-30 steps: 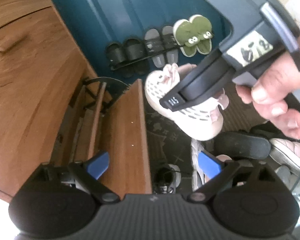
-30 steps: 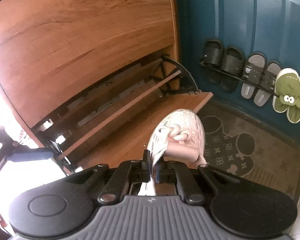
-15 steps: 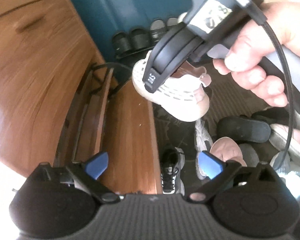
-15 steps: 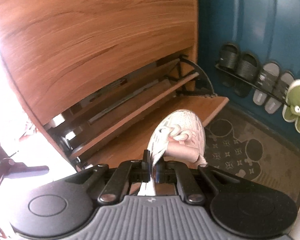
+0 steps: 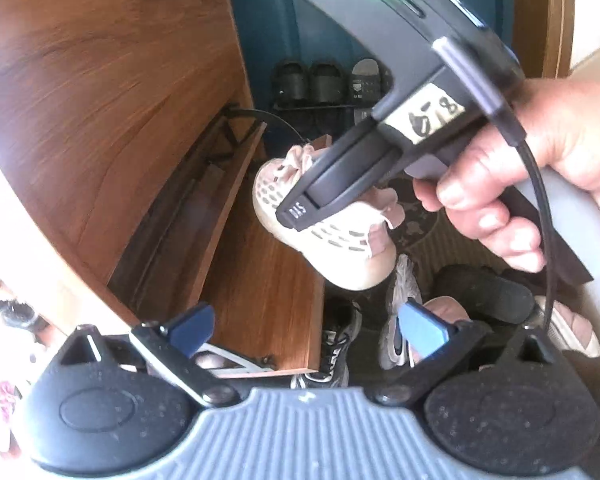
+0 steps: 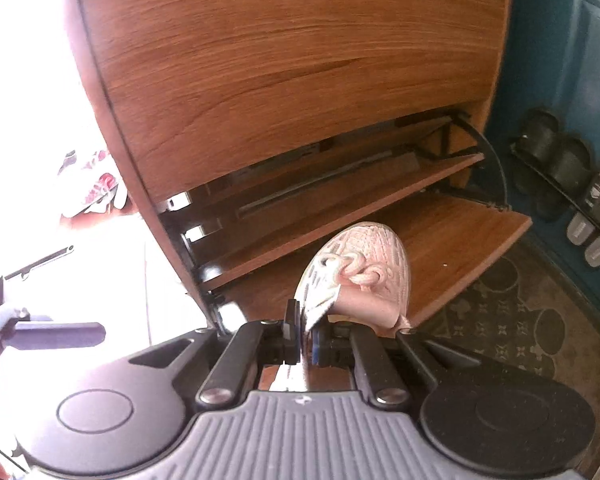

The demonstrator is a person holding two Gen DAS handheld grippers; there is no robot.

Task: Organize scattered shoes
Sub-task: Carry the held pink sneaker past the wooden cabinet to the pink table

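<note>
The right gripper (image 6: 306, 344) is clamped on the collar edge of 1 pink sneaker (image 6: 364, 276), hanging over the open cabinet shelf (image 6: 460, 236) — light, soft mesh, so pinch the firmer rim. The left gripper (image 5: 304, 330) is opening, nothing between its fingers.

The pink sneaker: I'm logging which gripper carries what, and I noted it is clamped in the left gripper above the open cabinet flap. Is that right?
Not quite. The right gripper has the pink sneaker clamped, above the open cabinet flap; the right wrist view shows it. The left gripper holds nothing, its jaws opening.
</note>
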